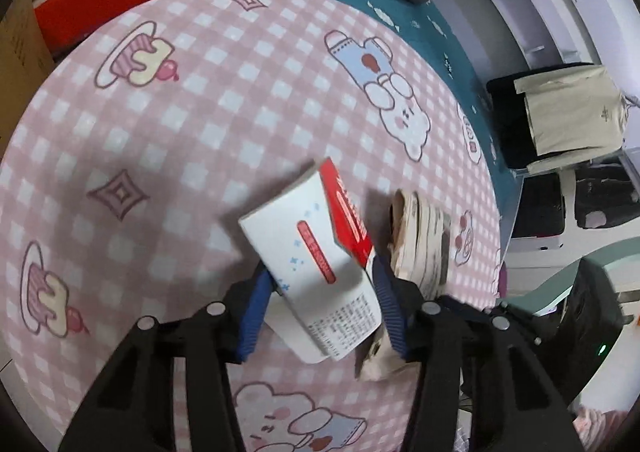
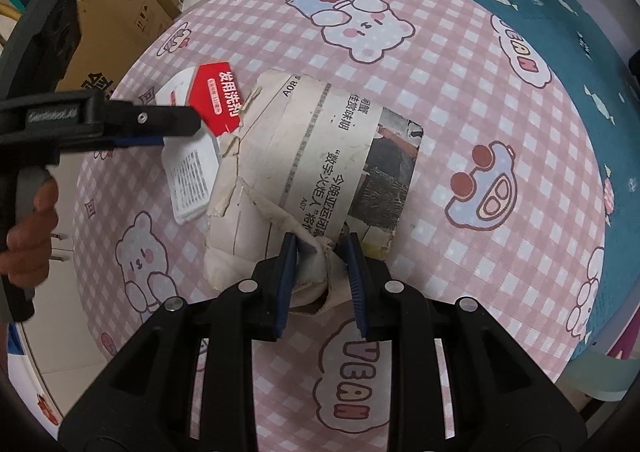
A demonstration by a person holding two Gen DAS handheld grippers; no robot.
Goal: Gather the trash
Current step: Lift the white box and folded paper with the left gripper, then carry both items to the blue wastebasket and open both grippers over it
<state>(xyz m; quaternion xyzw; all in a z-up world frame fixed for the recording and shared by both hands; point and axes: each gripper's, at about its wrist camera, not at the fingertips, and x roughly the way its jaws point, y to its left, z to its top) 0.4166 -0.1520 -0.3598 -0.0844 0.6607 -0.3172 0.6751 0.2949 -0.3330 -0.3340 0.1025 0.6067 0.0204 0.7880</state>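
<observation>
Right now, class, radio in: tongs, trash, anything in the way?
Left tongs around white-and-red box, contact unclear. Right tongs clamped on folded newspaper. Both on checked cloth. Nothing blocking.

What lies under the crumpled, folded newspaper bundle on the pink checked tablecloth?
The newspaper bundle overlaps one edge of the white-and-red cardboard box; around both, only the pink checked tablecloth shows. Whatever sits directly beneath the paper is covered and cannot be seen.
</observation>
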